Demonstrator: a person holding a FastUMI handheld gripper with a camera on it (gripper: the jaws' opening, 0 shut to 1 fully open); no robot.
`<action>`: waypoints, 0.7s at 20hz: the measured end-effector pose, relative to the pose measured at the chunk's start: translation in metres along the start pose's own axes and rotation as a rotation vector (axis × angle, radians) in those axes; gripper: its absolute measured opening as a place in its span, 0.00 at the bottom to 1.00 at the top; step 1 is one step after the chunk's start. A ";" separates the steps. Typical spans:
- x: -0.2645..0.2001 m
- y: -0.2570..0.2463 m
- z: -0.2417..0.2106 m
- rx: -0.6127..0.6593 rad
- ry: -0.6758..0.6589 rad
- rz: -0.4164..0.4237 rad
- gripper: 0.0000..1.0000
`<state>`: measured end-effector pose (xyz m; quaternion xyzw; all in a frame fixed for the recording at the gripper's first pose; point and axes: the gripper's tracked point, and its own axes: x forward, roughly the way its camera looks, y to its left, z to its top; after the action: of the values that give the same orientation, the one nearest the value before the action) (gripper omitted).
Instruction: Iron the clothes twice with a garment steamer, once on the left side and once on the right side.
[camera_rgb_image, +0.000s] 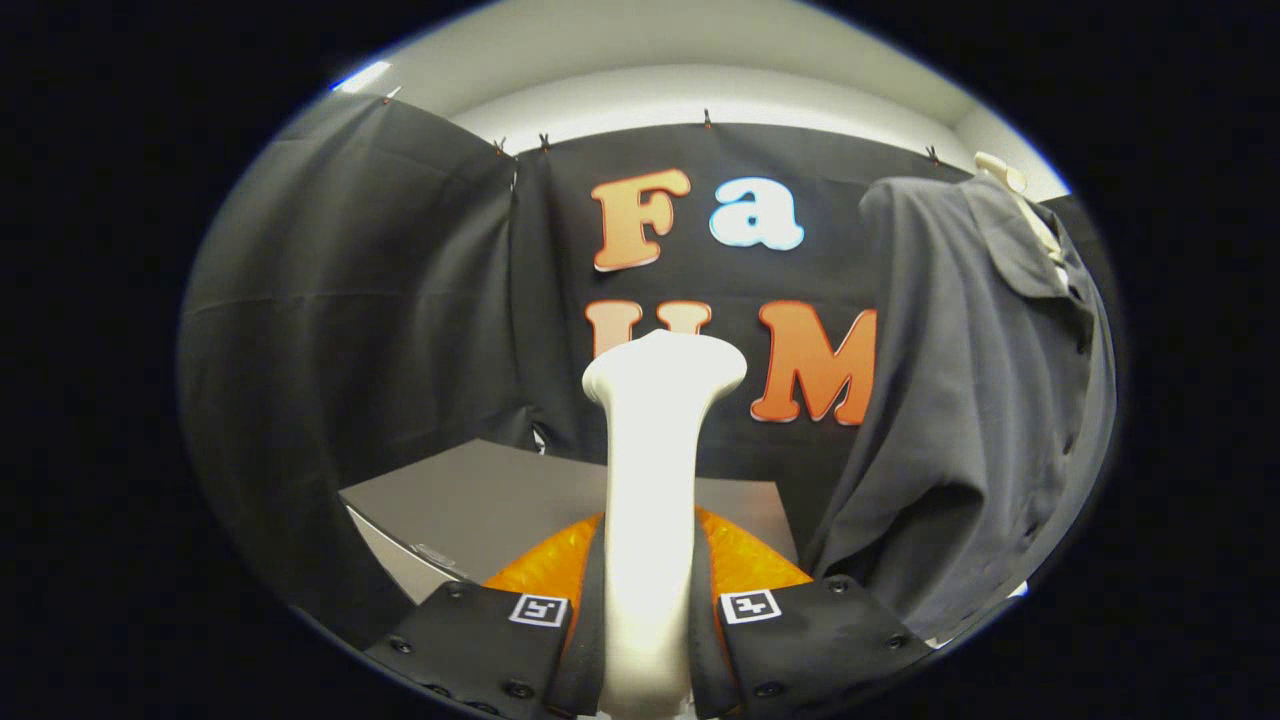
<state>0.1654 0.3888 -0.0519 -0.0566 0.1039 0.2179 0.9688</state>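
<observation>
Gripper (648, 600) clamping one steamer (655, 480), one shirt (980, 400) beside

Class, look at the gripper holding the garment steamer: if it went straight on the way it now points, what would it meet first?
Probably the booth's black cloth wall, met by the steamer's head, held between the gripper fingers. The dark shirt hangs off to the right of that line; depth is unclear.

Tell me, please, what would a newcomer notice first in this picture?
First, the white garment steamer, standing upright between the fingers of the hand-held gripper, which is shut on its handle. Next, the dark grey shirt hanging to the right, beyond the fingers, apart from the steamer's head. A grey table lies behind the steamer.
</observation>
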 end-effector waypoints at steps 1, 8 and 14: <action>-0.013 -0.002 0.007 -0.016 -0.028 0.006 0.42; -0.094 -0.039 0.029 0.022 -0.117 0.031 0.41; -0.149 -0.114 0.035 0.053 -0.162 -0.031 0.41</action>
<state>0.0896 0.2312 0.0229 -0.0145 0.0301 0.2041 0.9784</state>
